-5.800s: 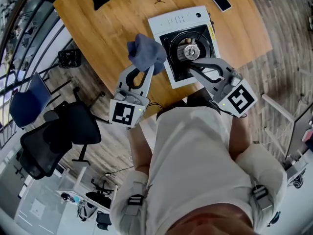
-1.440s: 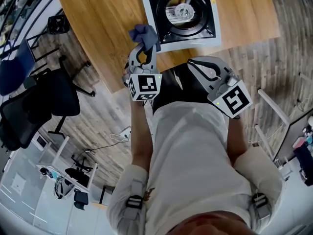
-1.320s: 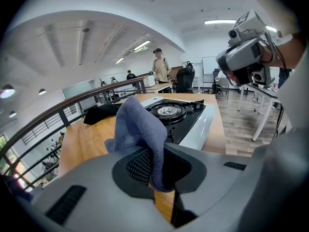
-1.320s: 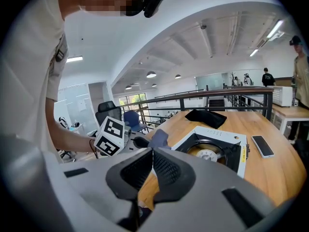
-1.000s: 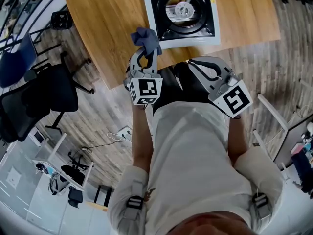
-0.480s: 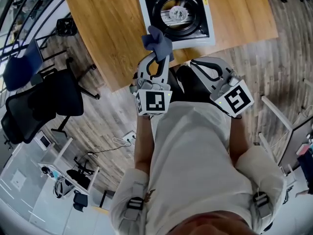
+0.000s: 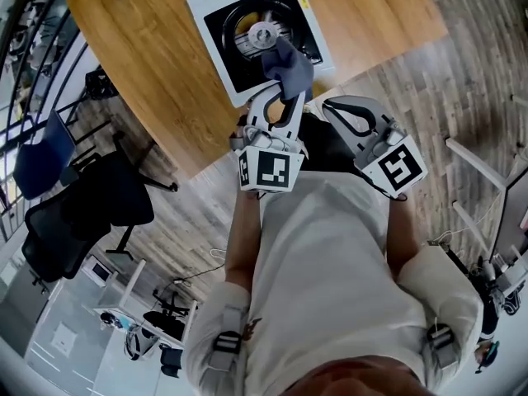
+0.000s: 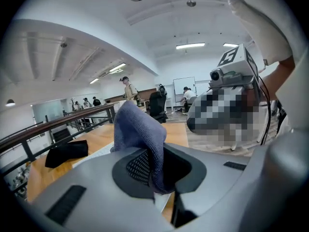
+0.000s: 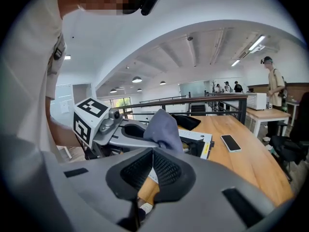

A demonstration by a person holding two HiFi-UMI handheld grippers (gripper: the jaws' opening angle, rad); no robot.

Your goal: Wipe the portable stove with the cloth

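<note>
The right gripper (image 9: 152, 151) has its 2 jaws pressed together, empty; beyond, the left gripper (image 9: 144, 138) pinches a blue cloth (image 9: 164, 125) near the stove (image 9: 202, 145).

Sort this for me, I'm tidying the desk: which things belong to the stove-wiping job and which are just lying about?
Job: cloth, pinched in the left gripper; portable stove on the table.
Lying about: phone and black bundle on the table; office chairs; right gripper, shut and empty.
</note>
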